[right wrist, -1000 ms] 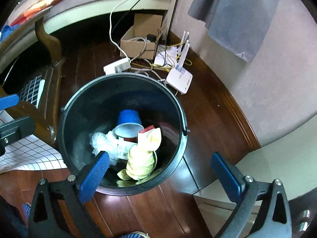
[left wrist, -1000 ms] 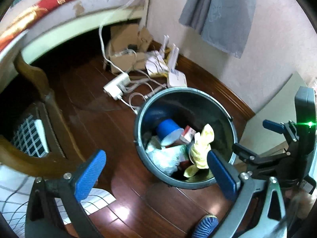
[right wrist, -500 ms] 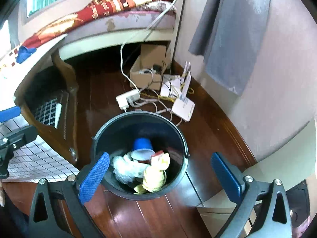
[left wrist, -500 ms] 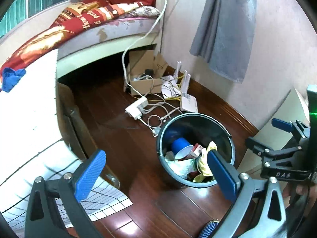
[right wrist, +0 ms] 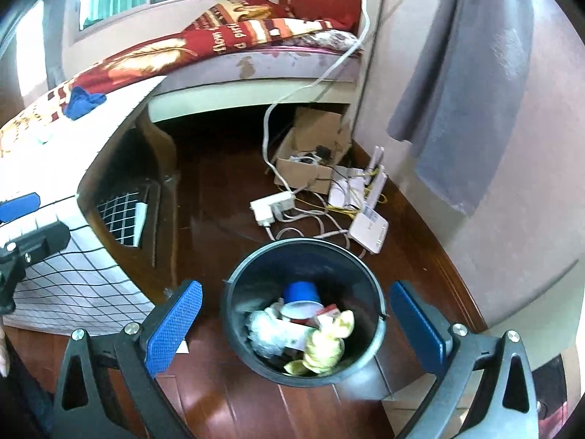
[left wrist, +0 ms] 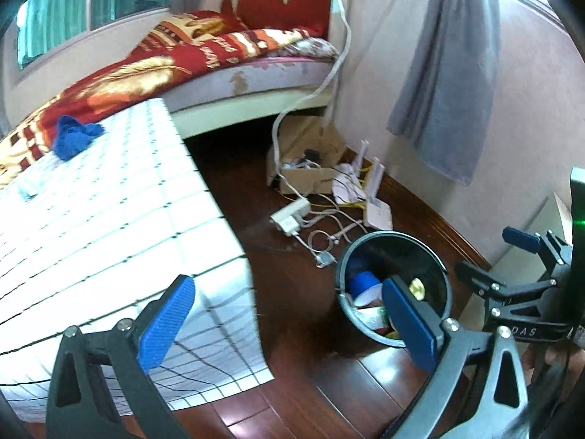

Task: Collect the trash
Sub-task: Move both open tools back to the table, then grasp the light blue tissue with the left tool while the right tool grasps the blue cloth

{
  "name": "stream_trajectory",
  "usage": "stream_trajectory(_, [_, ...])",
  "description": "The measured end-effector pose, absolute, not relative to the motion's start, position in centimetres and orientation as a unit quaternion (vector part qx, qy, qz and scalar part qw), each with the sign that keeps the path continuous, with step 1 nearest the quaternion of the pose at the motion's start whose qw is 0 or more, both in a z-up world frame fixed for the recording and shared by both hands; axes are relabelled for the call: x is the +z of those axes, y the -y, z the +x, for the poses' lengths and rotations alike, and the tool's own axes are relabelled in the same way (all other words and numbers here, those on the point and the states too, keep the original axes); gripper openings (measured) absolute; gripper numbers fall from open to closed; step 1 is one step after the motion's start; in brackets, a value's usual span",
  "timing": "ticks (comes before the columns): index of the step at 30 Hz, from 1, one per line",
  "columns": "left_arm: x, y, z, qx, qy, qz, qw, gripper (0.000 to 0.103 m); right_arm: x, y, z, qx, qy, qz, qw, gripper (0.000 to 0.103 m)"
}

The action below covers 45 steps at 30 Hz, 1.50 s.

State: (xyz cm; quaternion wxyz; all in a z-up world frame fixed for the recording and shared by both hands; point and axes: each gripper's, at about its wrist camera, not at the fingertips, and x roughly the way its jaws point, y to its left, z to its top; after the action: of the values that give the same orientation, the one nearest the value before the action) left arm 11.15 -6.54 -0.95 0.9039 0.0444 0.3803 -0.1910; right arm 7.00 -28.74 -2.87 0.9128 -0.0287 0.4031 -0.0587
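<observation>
Both grippers have pulled up and back from the black trash bin (right wrist: 303,314) versus a second ago; the bin now sits smaller on the wood floor (right wrist: 226,402), and the desk (left wrist: 91,226) with grid cloth has come into view. Left gripper (left wrist: 289,318) and right gripper (right wrist: 296,325) fingers gape wide, holding nothing. Blue cup (right wrist: 301,294), yellow wrapper (right wrist: 329,344) and crumpled plastic (right wrist: 265,333) lie in the bin, so that drop looks done; next trash is likely on the desk.

Black trash bin (right wrist: 237,305) on wooden floor, blue cup (right wrist: 301,292) and yellow wrapper (right wrist: 329,344) inside
</observation>
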Motion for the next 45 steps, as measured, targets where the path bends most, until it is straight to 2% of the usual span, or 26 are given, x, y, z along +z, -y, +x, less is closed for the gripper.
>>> stream_trajectory(17, [1.6, -9.5, 14.1, -0.049, -0.353, -0.014, 0.934, 0.102, 0.2, 15.9, 13.0, 0.078, -0.337, -0.05, 0.937, 0.103])
stream_trajectory(23, [2.0, -15.2, 16.6, 0.003, -0.345, -0.028, 0.938, 0.098, 1.4, 11.0, 16.4, 0.126, -0.352, -0.061, 0.926, 0.103])
stream_trajectory(29, [2.1, -19.1, 20.0, 0.038, -0.339, -0.027, 0.939, 0.095, 3.0, 7.2, 22.5, 0.163, -0.346, -0.049, 0.923, 0.103])
stream_trajectory(37, [0.2, -23.2, 27.6, 0.046, -0.365, -0.044, 0.929, 0.093, 2.8, -1.3, 32.3, 0.211, -0.35, -0.102, 0.907, 0.102])
stream_trajectory(45, [-2.1, -25.1, 34.2, 0.045, -0.411, -0.05, 0.909, 0.075, 0.4, -5.9, 39.9, 0.239, -0.376, -0.116, 0.888, 0.094])
